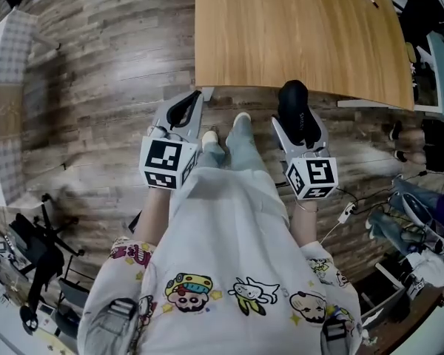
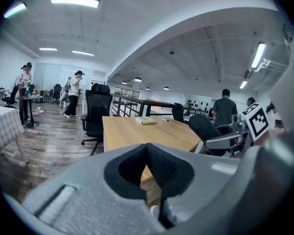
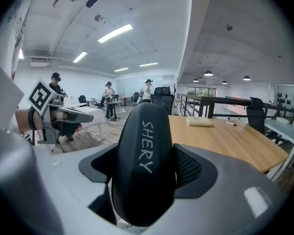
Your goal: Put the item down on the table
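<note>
Before the wooden table (image 1: pixel 281 43), right claw (image 3: pixel 143 168) pinches a black case (image 3: pixel 143 131); left claw (image 2: pixel 148 168) pressed together.

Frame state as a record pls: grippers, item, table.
left gripper: shut, empty
right gripper: shut on case
case: black, printed SHERY, held off the table by its near edge
table: wooden, ahead of the person; folded cloth and pen at the far end
task: case not yet set down
</note>
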A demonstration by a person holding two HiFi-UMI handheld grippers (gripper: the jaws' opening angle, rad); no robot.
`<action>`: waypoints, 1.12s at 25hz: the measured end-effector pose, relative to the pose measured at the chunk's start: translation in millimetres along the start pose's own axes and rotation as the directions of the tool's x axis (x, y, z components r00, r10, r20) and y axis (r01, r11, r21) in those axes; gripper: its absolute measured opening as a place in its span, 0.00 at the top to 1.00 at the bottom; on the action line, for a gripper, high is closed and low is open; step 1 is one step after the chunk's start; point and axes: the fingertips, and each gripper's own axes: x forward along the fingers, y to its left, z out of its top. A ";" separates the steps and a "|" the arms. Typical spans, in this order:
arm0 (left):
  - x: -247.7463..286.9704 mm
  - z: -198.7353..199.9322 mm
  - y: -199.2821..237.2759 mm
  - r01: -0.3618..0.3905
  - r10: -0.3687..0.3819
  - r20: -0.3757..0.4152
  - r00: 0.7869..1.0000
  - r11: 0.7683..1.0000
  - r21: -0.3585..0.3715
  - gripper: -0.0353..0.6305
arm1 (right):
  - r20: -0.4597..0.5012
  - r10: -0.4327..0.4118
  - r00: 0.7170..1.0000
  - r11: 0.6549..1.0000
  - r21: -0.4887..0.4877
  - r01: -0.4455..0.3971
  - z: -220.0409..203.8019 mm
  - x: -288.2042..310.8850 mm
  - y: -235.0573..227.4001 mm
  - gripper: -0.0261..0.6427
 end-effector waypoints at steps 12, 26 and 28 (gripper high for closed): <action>65.4 28.8 36.5 -0.074 0.075 0.015 0.997 0.997 -0.007 0.95 | 0.021 0.058 0.998 0.998 -0.021 -0.058 32.2 78.7 -49.2 0.44; 176.5 107.2 78.2 -0.172 0.171 0.045 0.984 0.985 0.011 0.95 | 0.074 0.145 0.987 0.988 -0.061 -0.141 109.4 179.9 -137.9 0.44; 184.6 111.7 82.3 -0.182 0.181 0.046 0.982 0.983 0.015 0.95 | 0.072 0.152 0.986 0.987 -0.064 -0.148 112.0 187.3 -144.1 0.44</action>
